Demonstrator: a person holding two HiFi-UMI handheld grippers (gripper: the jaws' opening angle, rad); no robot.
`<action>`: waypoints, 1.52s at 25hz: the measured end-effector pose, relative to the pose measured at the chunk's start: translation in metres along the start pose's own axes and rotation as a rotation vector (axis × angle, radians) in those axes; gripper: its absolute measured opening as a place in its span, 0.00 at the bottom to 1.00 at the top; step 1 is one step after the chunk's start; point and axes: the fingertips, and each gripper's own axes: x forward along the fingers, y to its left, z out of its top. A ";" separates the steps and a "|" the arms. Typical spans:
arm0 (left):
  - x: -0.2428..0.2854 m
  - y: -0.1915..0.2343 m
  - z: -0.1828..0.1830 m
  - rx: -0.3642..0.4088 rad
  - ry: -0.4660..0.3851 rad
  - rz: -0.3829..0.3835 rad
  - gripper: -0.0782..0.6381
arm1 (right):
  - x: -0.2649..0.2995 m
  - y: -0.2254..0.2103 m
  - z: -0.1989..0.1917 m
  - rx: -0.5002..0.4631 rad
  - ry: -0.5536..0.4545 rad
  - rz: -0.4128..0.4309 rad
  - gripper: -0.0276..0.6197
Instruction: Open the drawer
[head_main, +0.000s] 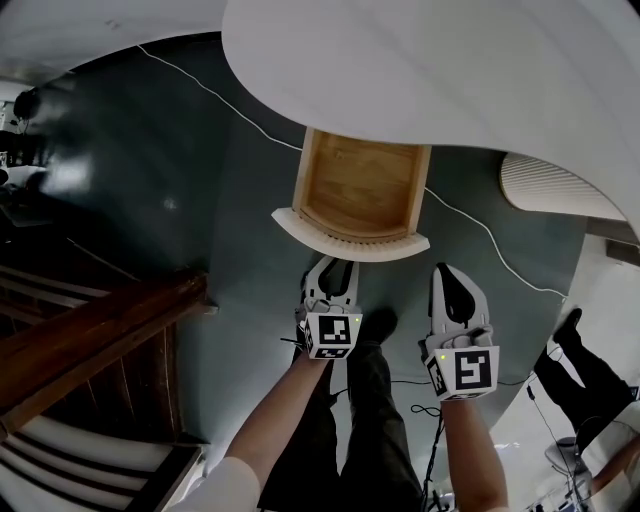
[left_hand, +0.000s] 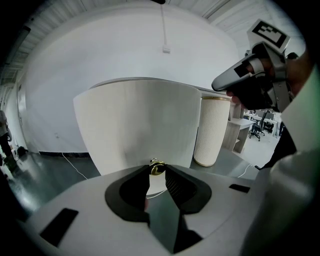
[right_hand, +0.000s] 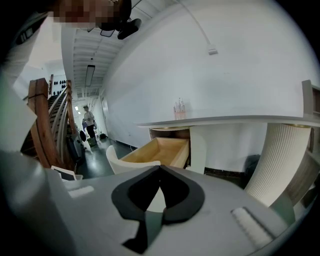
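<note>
The wooden drawer (head_main: 360, 185) stands pulled out from under the white curved desk top (head_main: 430, 70), and its inside is bare. Its white curved front (head_main: 350, 243) faces me. In the left gripper view my left gripper (left_hand: 157, 171) is shut on the small brass knob (left_hand: 157, 167) in the middle of that front (left_hand: 140, 125). From above, the left gripper (head_main: 338, 263) touches the front and hides the knob. My right gripper (head_main: 447, 272) hovers to the right of the drawer, shut and holding nothing. The right gripper view shows the right gripper (right_hand: 159, 168) and the drawer (right_hand: 160, 150) from the side.
A ribbed white column (left_hand: 212, 130) stands to the right of the desk. A thin white cable (head_main: 230, 105) runs over the dark floor. A wooden staircase (head_main: 90, 340) fills the left. My own legs (head_main: 365, 420) are below the grippers. Another person's leg (head_main: 585, 365) is at right.
</note>
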 end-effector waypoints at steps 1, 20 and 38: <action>0.001 0.000 0.000 0.000 0.001 0.003 0.25 | -0.001 0.000 0.001 0.000 -0.001 0.000 0.06; -0.109 0.013 0.143 -0.079 -0.052 -0.006 0.36 | -0.081 -0.001 0.114 0.060 0.005 0.030 0.06; -0.253 0.017 0.348 -0.089 -0.138 -0.099 0.25 | -0.202 0.013 0.264 0.036 -0.006 0.034 0.06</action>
